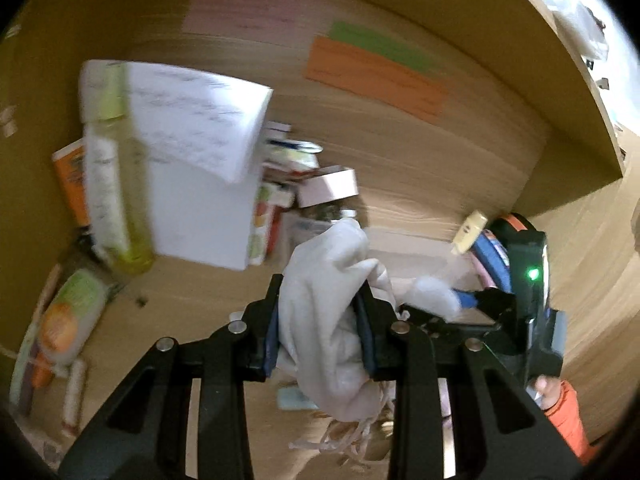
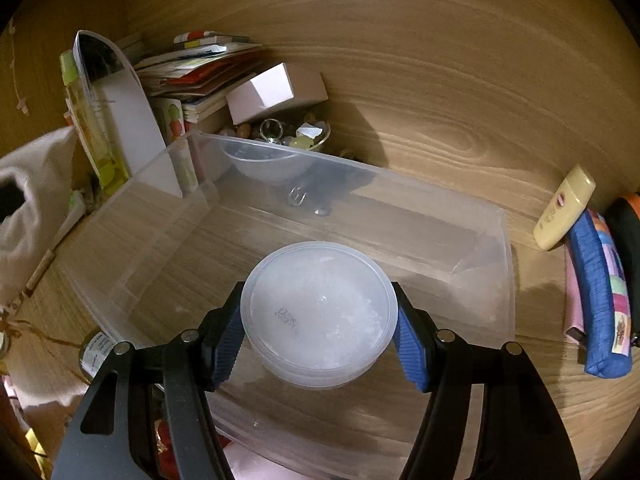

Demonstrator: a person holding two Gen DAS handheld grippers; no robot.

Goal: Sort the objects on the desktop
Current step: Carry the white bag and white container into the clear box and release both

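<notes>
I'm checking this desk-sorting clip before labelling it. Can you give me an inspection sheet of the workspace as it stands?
Surface: wooden desk, grain visible, crowded at the left and back.
Job's things: clear plastic bin on the desk; round lidded tub held over it; white cloth pouch lifted.
Clutter: stacked booklets, pink box, bowl of trinkets, yellow bottle, cream tube, blue pencil case.
Grippers: left hand-held gripper shut on the pouch; right hand-held gripper shut on the tub.
Cables: nothing seen.
Surroundings: wooden back panel with orange note, green note and pink note.
</notes>
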